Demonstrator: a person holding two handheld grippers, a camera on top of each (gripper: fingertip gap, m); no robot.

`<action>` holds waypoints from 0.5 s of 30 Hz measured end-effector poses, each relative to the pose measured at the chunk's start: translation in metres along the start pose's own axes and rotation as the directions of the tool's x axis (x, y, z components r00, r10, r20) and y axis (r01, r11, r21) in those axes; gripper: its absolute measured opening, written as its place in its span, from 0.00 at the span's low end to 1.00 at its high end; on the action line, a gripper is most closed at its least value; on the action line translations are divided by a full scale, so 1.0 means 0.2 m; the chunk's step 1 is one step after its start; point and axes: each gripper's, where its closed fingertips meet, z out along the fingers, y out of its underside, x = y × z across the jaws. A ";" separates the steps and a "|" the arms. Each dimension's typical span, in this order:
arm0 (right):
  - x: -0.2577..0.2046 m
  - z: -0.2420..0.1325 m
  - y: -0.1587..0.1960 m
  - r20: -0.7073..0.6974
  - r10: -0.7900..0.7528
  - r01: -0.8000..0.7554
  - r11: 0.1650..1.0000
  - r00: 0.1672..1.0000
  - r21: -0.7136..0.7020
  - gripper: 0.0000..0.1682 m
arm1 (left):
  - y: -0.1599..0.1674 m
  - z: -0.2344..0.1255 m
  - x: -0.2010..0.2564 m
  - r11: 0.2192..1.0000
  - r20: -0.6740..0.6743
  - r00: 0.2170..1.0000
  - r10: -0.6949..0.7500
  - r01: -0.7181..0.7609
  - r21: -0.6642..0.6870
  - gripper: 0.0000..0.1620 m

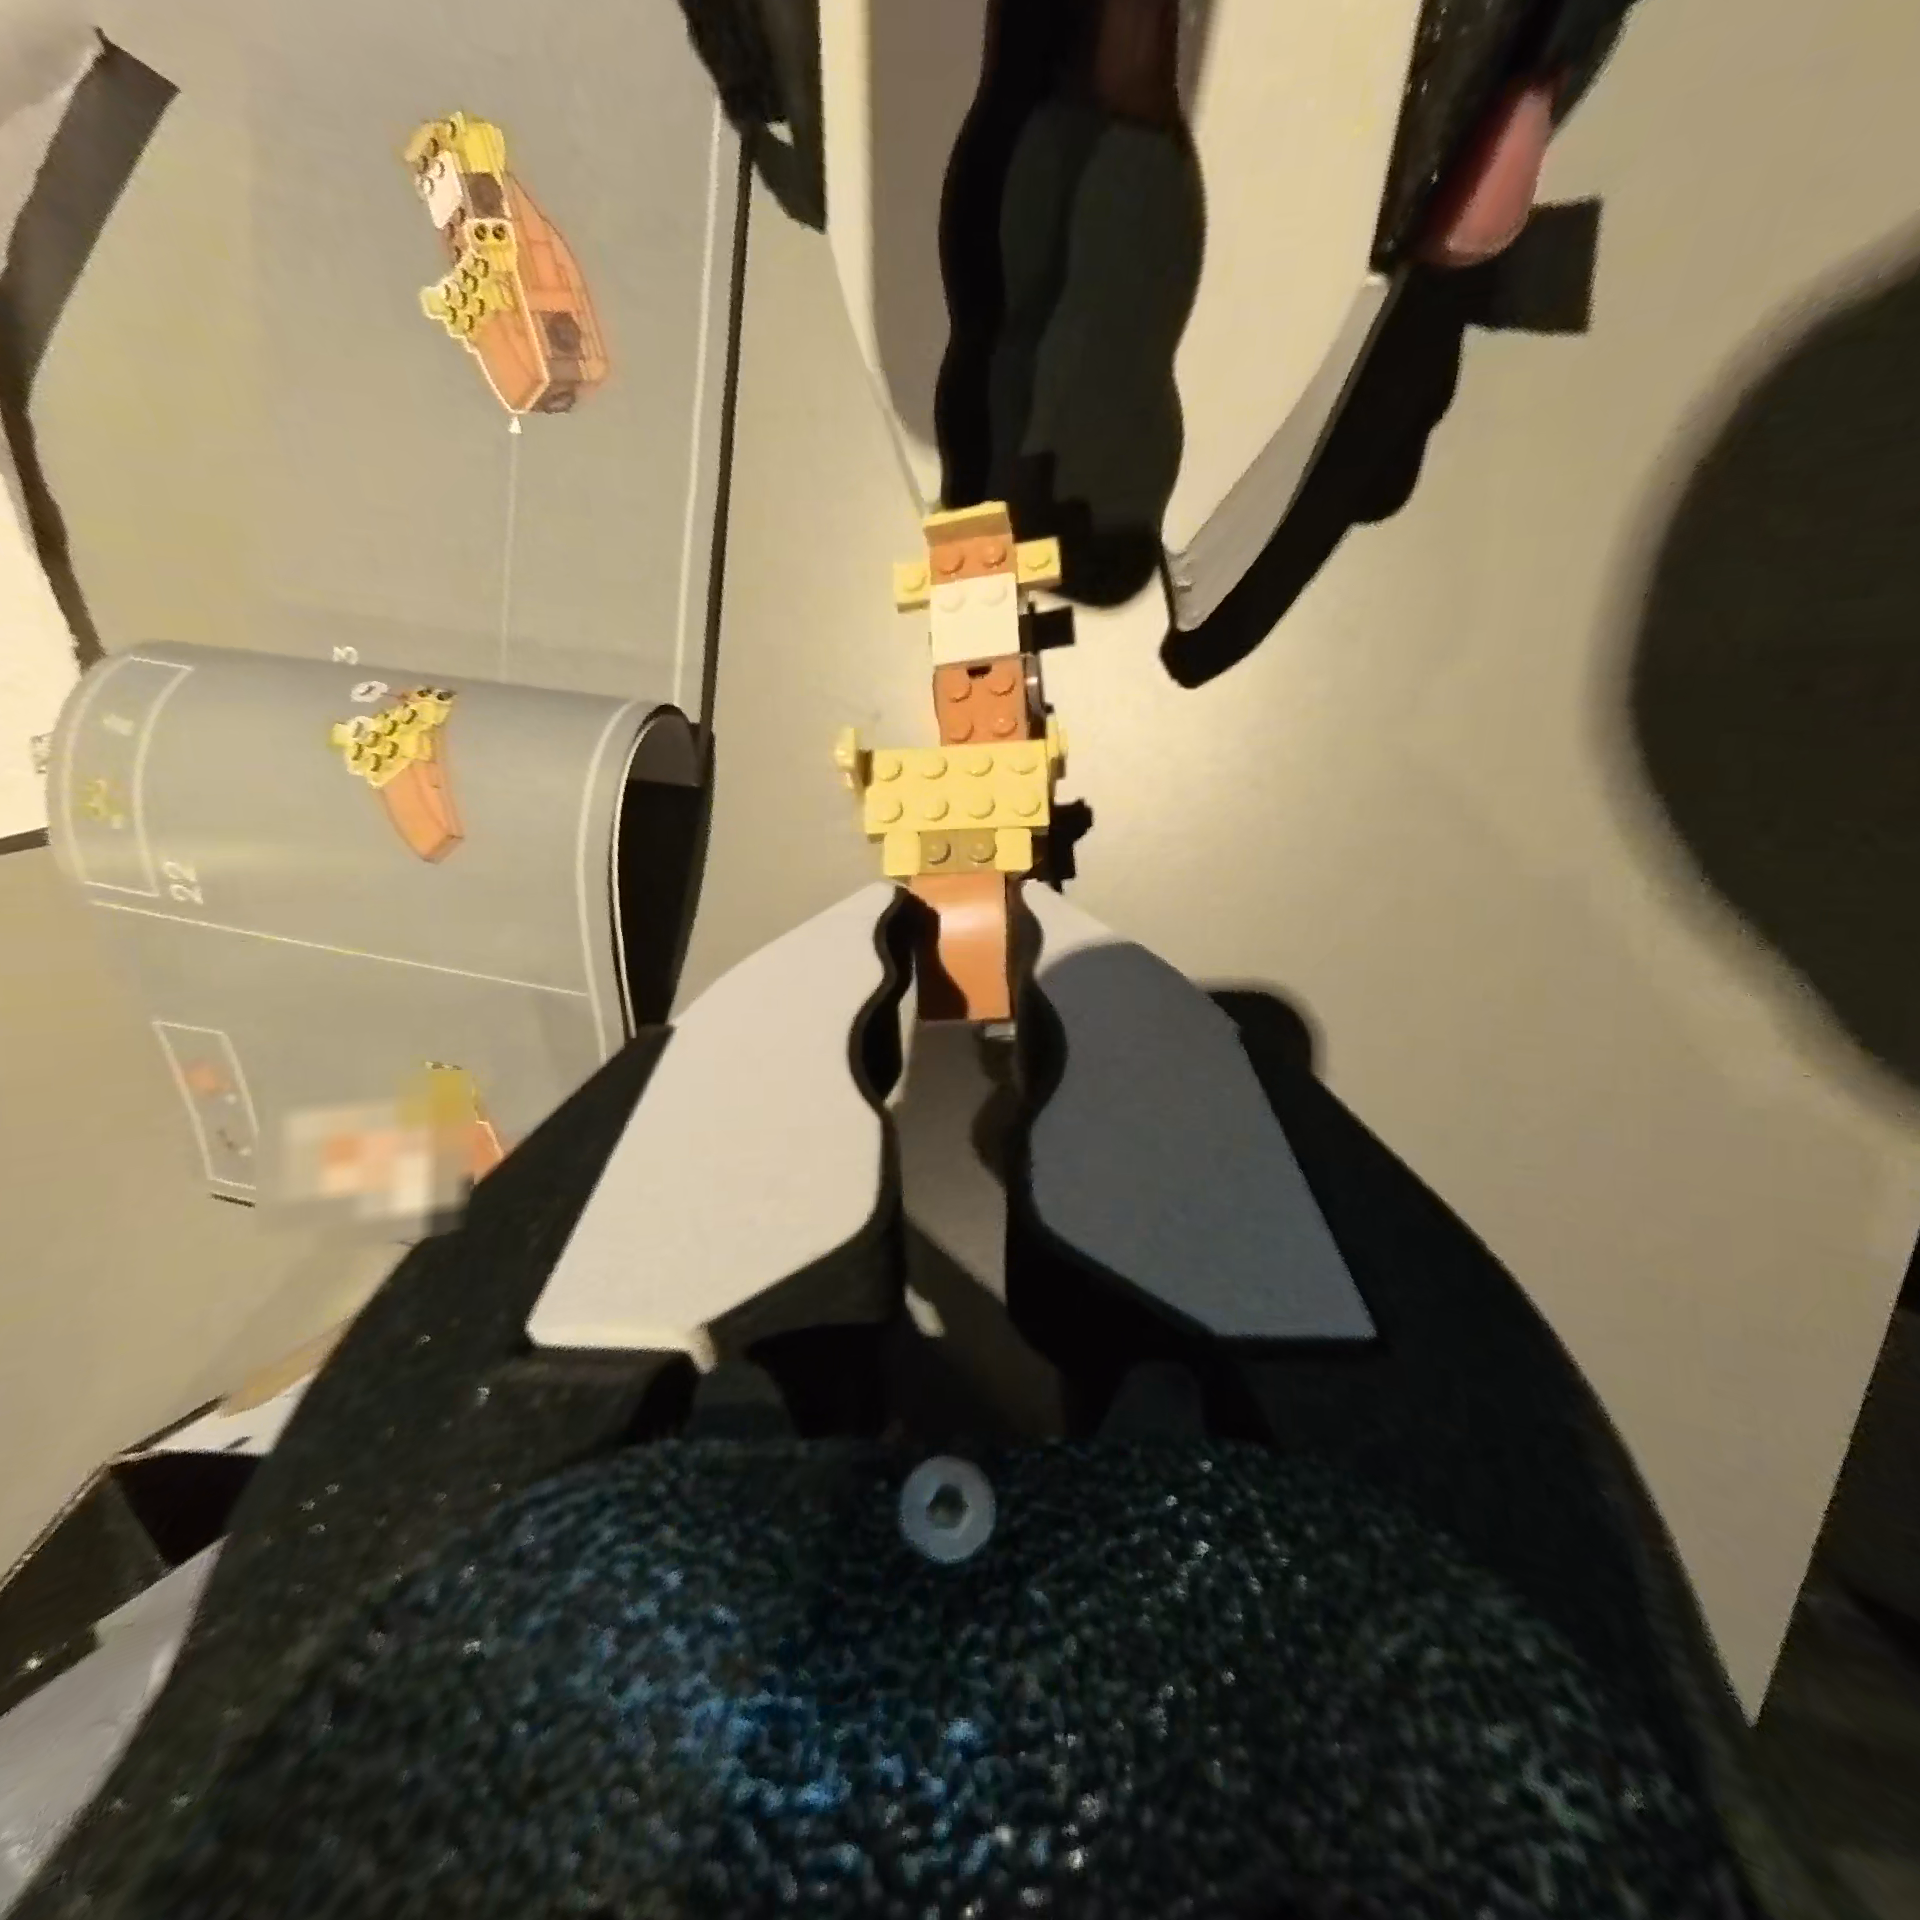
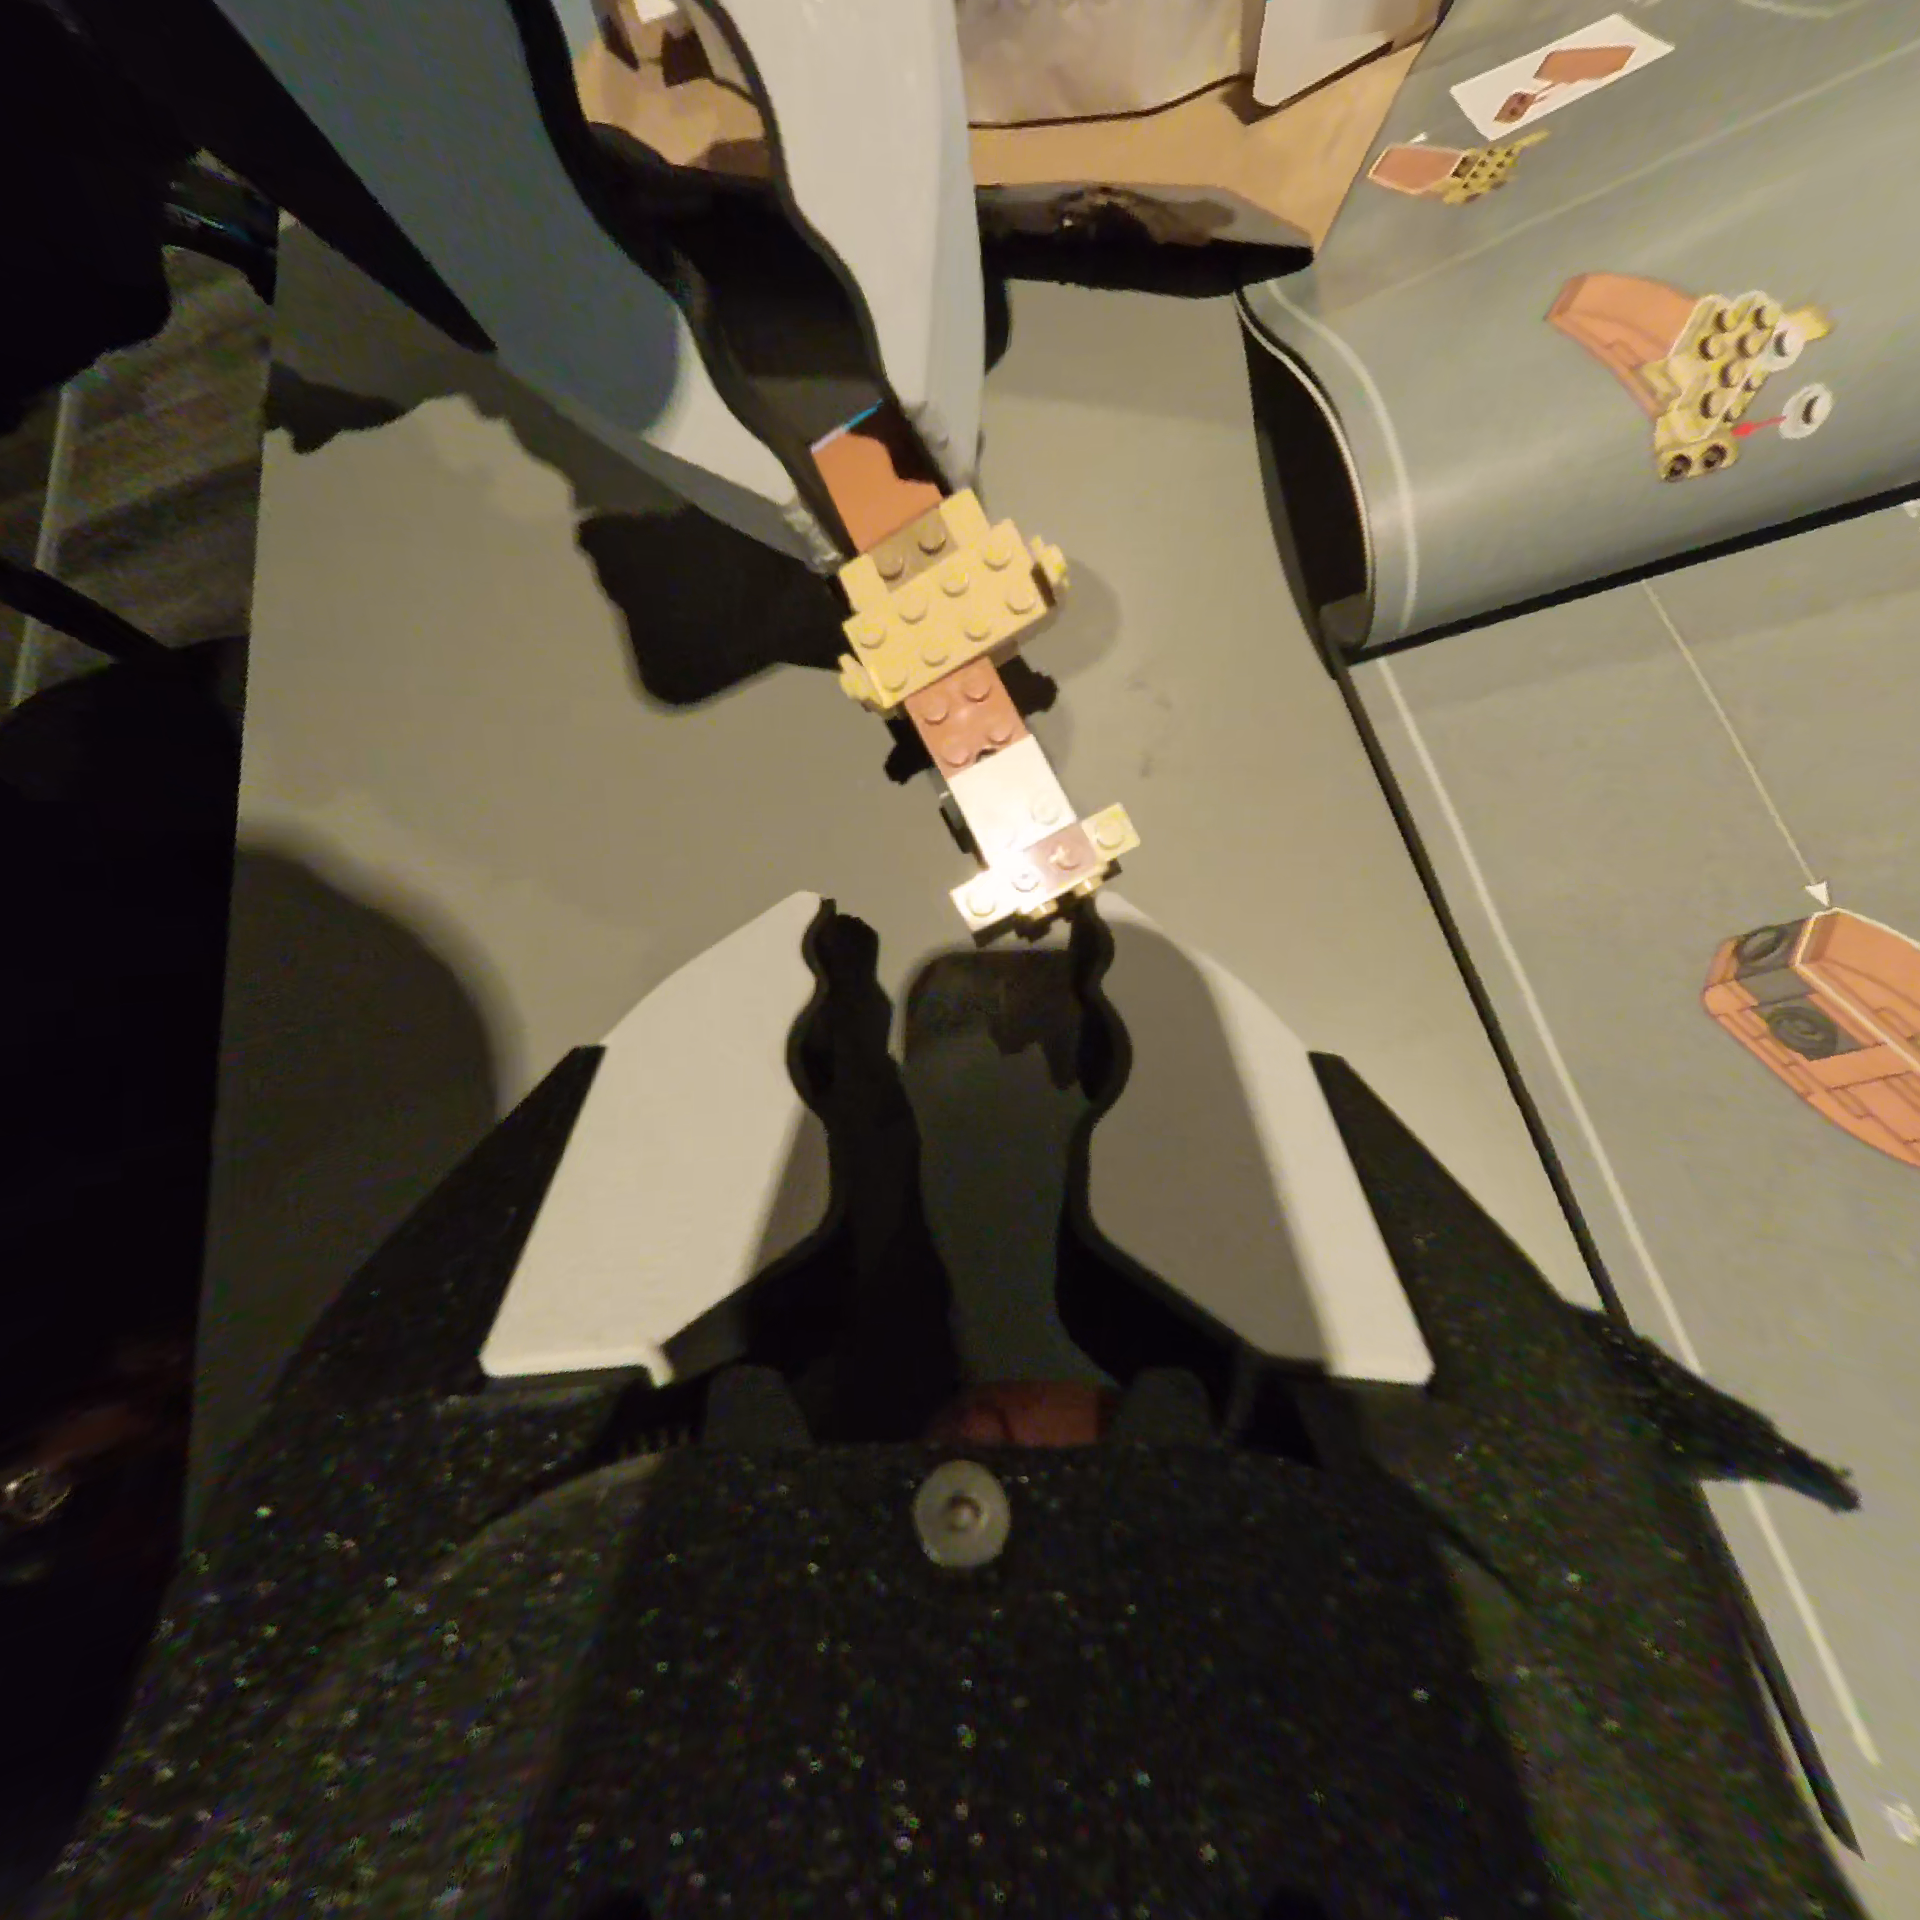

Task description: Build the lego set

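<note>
Item 1. Lego assembly (image 1: 961, 748): a narrow build of brown, white and tan bricks, studs toward my cameras, a wide tan plate across its middle and a short tan crosspiece at the far end. It is held up off the table (image 2: 520, 810), over its bare middle, with its shadow on the surface beneath.

Item 2. My left gripper (image 1: 961, 971): fingers clenched on the brown curved end of the assembly. It carries the build alone.

Item 3. My right gripper (image 2: 961, 935): fingers parted, nothing between them. Their tips sit just beside the tan crosspiece end; I cannot tell whether one fingertip touches it.

Item 4. Instruction booklet (image 1: 343, 520): lies open on the table to one side of the work, one page curled up into a roll. Its pictures show the same brown and tan model at several stages.

Item 5. Brown paper bag (image 2: 1164, 114): stands at the far edge of the table in the right wrist view. Contents not visible. No tray or bin of loose parts shows in either view.

Step in hand, by my judgement: mid-build, with the sub-assembly steadied by the left while the right comes to its free end, either to seat that end or to take a second hold.

Next move calls for: right fingers squared to the crosspiece and shut gently across it, left grip kept firm so the thin build does not twist or split at a joint.
</note>
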 end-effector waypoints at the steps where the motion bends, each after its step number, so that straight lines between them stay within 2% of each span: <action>1: 0.00 0.00 0.00 -0.003 -0.001 0.001 1.000 1.000 0.000 0.26 | 0.00 0.00 0.00 1.000 0.000 1.000 -0.005 0.005 0.002 0.10; 15: -0.01 0.01 0.00 -0.016 -0.008 0.008 1.000 1.000 0.003 0.25 | 0.00 -0.06 0.04 0.991 -0.009 0.996 -0.089 0.089 0.100 0.10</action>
